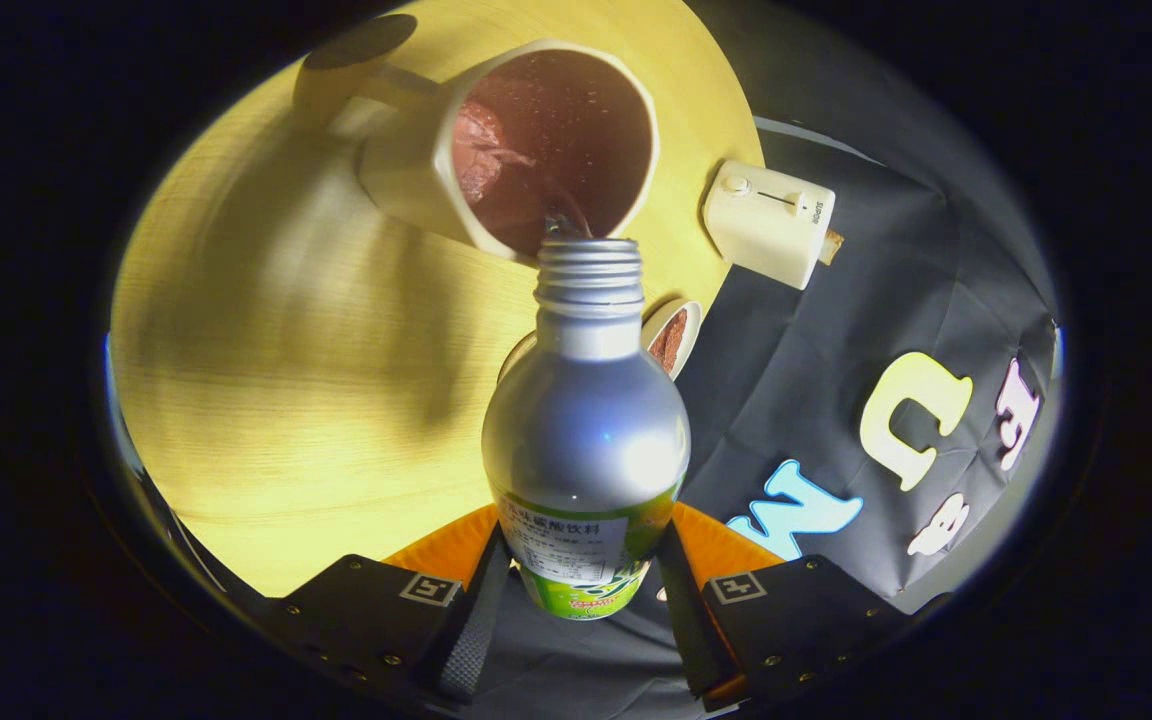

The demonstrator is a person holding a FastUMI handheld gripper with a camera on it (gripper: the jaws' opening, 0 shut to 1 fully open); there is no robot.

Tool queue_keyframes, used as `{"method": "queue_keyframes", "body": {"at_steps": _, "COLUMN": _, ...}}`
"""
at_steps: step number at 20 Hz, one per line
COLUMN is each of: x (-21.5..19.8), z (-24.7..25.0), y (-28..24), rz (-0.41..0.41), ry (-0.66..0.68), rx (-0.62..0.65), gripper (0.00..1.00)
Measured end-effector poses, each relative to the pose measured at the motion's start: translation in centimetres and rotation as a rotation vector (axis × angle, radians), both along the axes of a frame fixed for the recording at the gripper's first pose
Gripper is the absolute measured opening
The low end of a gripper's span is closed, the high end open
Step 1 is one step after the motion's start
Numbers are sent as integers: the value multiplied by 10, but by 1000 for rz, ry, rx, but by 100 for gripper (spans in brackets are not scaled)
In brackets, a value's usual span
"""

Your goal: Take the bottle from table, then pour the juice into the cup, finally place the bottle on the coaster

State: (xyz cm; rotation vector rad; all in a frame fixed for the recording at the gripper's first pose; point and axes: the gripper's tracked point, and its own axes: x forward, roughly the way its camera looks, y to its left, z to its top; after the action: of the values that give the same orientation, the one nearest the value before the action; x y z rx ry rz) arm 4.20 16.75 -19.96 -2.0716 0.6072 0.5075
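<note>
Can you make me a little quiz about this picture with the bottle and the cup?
1. True or false: the gripper is shut on the bottle.
2. Where is the juice going? A) onto the table B) into the cup C) onto the coaster
3. Fill in: the cream box with a knob sits beyond the ____, by the table's edge.

Key: 1 true, both fingers press the bottle's sides. 2 B, a thin stream leaves the bottle's mouth into the cup, which already holds reddish juice. 3 coaster.
</note>
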Motion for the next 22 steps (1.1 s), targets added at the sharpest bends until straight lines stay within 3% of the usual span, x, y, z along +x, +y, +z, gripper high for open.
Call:
{"method": "queue_keyframes", "body": {"at_steps": 15, "x": 6, "z": 18, "y": 5, "rz": 21, "ry": 16, "rx": -108, "gripper": 75}}
{"method": "queue_keyframes", "body": {"at_steps": 22, "x": -2, "z": 25, "y": 7, "rz": -14, "ry": 22, "rx": -140, "gripper": 75}}
